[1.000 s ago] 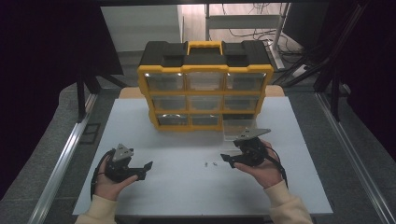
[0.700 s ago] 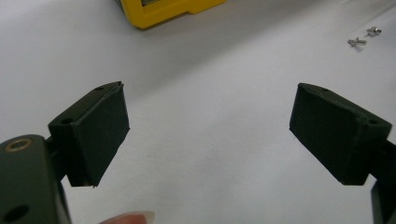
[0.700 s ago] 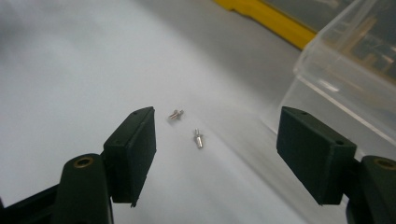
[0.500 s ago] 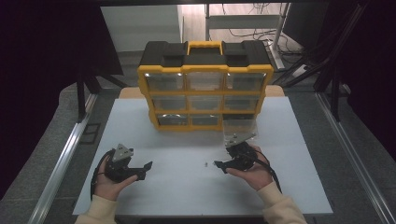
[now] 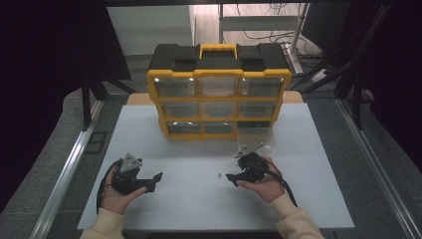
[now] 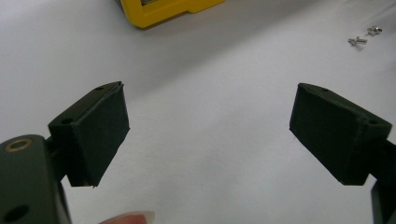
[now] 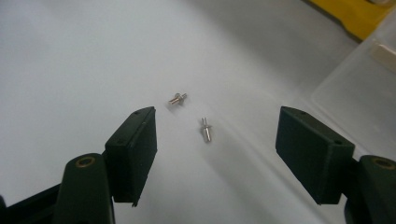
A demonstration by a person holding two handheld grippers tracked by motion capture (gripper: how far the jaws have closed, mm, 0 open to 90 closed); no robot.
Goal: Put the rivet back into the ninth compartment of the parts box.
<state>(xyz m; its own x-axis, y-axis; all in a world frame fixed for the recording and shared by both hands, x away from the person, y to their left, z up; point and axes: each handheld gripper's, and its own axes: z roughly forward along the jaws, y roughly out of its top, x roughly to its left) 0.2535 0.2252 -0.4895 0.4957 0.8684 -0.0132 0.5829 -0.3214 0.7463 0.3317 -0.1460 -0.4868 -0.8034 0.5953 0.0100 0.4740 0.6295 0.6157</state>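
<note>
Here, on the white table [image 5: 149, 139], the left gripper [image 5: 154, 180] rests with jaws wide apart on nothing, the yellow organizer [image 5: 219, 99] standing behind. Rightward, two small screws [image 7: 191, 114] lie between and just ahead of the right gripper [image 7: 215, 144], jaws spread, a clear drawer [image 5: 256, 137] just beside it.

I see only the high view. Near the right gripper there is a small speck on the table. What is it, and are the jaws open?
Observer: In the right gripper view it is two small metal screws, lying apart on the white table.
Operator: And the jaws?
Observer: The right gripper is wide open, with both screws just ahead of the gap.
Operator: What about the left one?
Observer: The left gripper is also open, with nothing between its jaws.
</note>
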